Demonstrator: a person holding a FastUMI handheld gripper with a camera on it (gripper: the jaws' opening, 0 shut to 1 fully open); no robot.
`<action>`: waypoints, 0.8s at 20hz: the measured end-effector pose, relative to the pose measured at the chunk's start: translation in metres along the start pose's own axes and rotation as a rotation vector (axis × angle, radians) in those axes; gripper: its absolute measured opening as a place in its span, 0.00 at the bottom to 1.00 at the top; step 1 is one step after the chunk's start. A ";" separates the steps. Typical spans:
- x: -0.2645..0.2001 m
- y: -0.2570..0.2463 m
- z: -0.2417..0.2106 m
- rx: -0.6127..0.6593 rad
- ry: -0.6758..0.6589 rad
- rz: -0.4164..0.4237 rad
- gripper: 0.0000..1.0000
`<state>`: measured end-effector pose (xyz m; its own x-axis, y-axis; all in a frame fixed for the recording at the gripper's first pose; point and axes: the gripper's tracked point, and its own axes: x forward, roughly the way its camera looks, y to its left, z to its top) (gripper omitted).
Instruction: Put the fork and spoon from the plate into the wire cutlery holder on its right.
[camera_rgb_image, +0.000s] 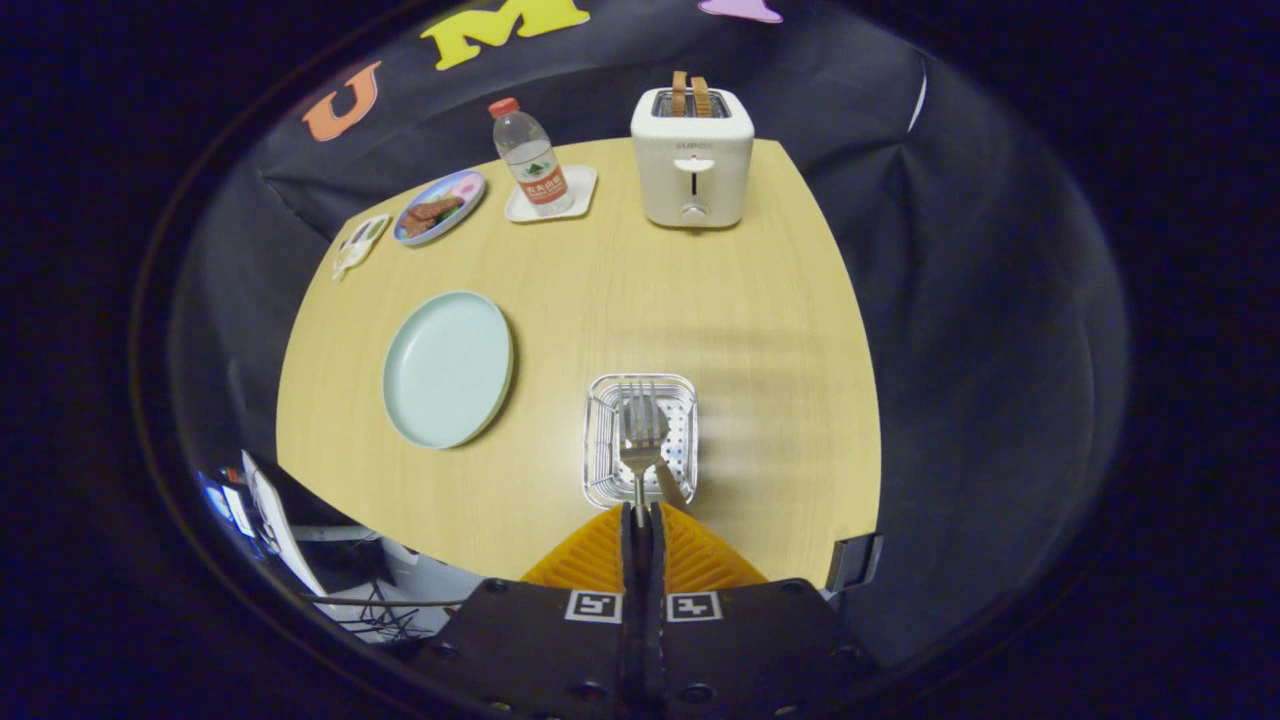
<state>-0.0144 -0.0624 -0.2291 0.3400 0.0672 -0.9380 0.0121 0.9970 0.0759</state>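
Gripping one fork (640, 430), claw (642, 515) above one holder (600, 440), possibly spoon inside.

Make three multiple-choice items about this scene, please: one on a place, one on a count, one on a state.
1. Where is the fork?
A. on the pale green plate
B. over the wire cutlery holder, just ahead of the fingers
C. beside the toaster

2. How many slices stand in the toaster?
A. none
B. two
C. four

3. How is the gripper?
A. wide open
B. shut on the fork handle
C. shut on the water bottle

Key: 1 B, its tines lie above the holder; 2 B, two slices stick up; 3 B, both fingers press the handle.
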 end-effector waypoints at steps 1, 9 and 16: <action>0.002 -0.001 -0.002 0.003 0.006 0.005 0.04; 0.014 0.000 -0.001 0.061 0.014 0.031 0.10; -0.006 0.006 0.030 0.047 -0.152 0.017 0.32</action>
<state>0.0118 -0.0580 -0.2126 0.4792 0.0739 -0.8746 0.0484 0.9927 0.1104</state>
